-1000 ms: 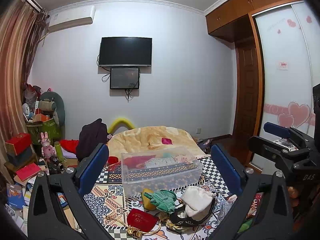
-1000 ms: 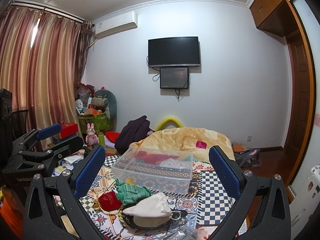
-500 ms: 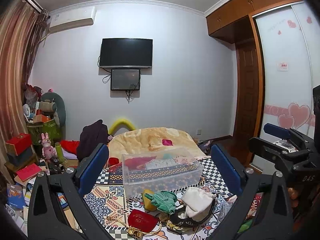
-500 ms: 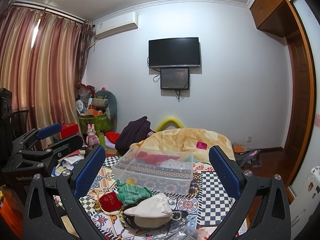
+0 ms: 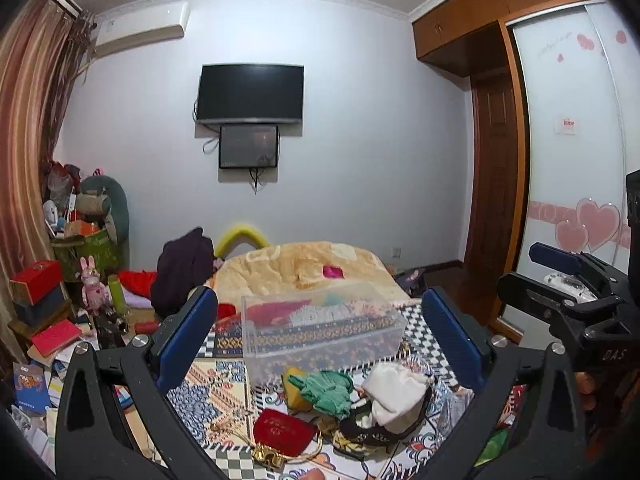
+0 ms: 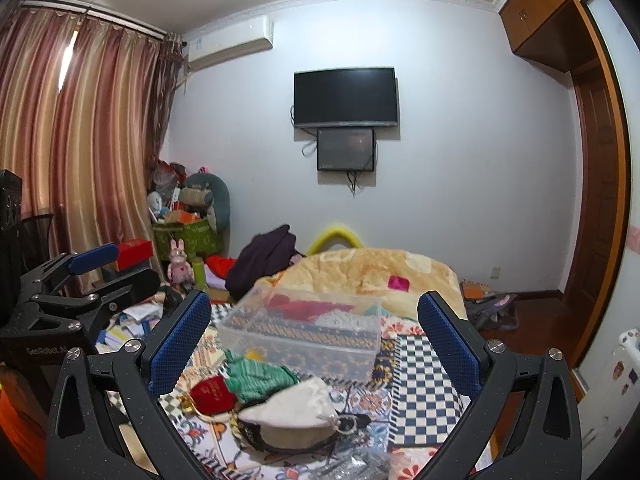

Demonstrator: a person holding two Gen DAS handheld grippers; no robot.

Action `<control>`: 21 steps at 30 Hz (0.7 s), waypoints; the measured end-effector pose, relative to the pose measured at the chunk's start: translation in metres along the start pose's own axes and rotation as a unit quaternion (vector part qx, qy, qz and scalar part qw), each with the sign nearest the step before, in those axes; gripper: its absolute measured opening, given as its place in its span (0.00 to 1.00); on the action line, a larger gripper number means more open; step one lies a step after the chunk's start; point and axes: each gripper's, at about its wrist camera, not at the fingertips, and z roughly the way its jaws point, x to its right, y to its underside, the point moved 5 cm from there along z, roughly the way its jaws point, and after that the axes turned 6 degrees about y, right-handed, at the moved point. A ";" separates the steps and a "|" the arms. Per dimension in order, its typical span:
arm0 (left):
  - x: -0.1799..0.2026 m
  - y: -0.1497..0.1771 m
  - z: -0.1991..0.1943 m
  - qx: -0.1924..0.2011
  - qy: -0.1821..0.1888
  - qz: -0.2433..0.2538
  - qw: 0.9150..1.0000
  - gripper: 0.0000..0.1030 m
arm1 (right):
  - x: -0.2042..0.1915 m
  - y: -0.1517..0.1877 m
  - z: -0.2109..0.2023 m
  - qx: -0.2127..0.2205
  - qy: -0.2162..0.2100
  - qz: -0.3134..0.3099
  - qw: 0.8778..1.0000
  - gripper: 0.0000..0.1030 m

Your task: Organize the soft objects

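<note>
A clear plastic box stands on the patterned bedspread with red and pale cloth inside. In front of it lies a pile of soft things: a green cloth, a red pouch, a white pouch on a black-rimmed item, and a yellow piece. My left gripper is open and empty, held above the pile. My right gripper is open and empty, also above the pile. Each gripper shows at the edge of the other's view.
A folded yellow blanket lies behind the box, with a dark garment at its left. Boxes, books and toys crowd the floor at the left. A wardrobe and door stand at the right. A TV hangs on the far wall.
Both views have shifted very slightly; the scene sits a touch lower in frame. Nothing was grasped or moved, and both grippers stay open.
</note>
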 end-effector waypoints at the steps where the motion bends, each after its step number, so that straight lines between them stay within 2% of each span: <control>1: -0.001 0.003 0.002 -0.007 0.000 0.000 1.000 1.00 | 0.003 0.005 0.004 -0.011 0.004 0.000 1.000 1.00; 9: -0.003 0.051 0.031 -0.083 0.008 -0.019 0.996 1.00 | 0.027 0.056 0.029 -0.100 0.018 0.008 0.995 1.00; 13: 0.002 0.078 0.049 -0.127 0.027 -0.038 0.991 1.00 | 0.040 0.086 0.041 -0.151 0.019 0.023 0.988 1.00; 17: 0.016 0.092 0.061 -0.151 0.059 -0.042 0.986 1.00 | 0.051 0.113 0.051 -0.204 0.014 0.044 0.978 1.00; 21: 0.032 0.096 0.073 -0.167 0.084 -0.038 0.982 0.90 | 0.055 0.130 0.058 -0.240 0.006 0.065 0.968 0.98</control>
